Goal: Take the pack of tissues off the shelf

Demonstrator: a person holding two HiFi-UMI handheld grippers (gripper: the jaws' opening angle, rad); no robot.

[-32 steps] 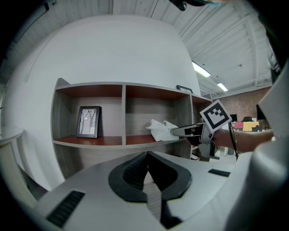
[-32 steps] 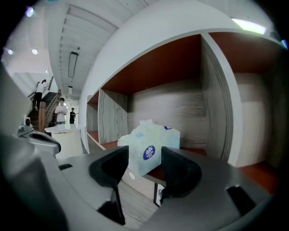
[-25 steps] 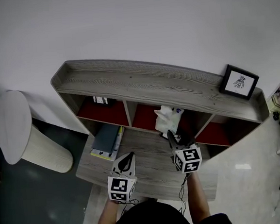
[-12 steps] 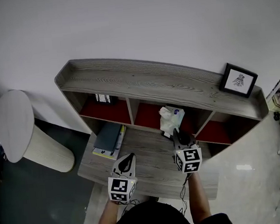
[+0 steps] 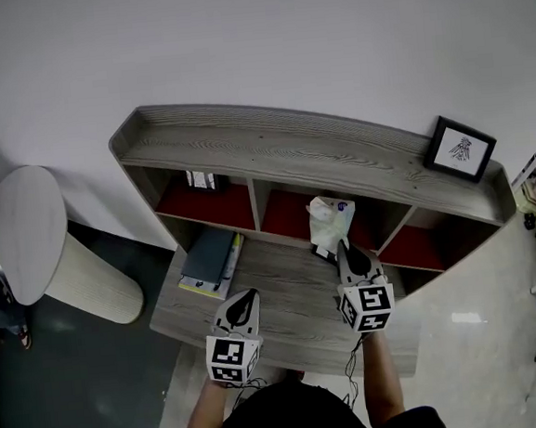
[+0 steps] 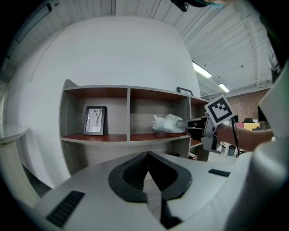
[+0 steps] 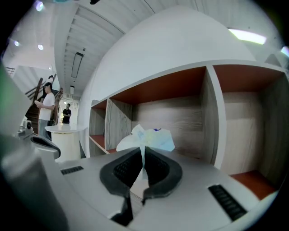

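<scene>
The pack of tissues (image 5: 330, 221), white with a blue mark, stands at the front edge of the shelf's (image 5: 290, 150) middle red-floored compartment. My right gripper (image 5: 346, 251) reaches up to it, and its jaws are closing tight on the pack's thin wrapper edge. In the right gripper view the pack (image 7: 146, 137) fans out just above the pinched right gripper (image 7: 142, 158). The left gripper view shows the pack (image 6: 167, 123) held at the right gripper's (image 6: 188, 122) tip. My left gripper (image 5: 245, 301) hovers over the desk, shut and empty, as its own view shows the left gripper (image 6: 147, 158).
A framed picture (image 5: 458, 150) stands on the shelf top at the right, another small one (image 6: 94, 120) in the left compartment. Books (image 5: 207, 260) lie on the wooden desk (image 5: 285, 300) at the left. A round white table (image 5: 23, 234) stands beside it. People (image 7: 46, 108) stand far off.
My right gripper moved forward to the shelf edge and its jaws shut on the tissue pack, squeezing its wrapper. The left gripper stayed over the desk.
</scene>
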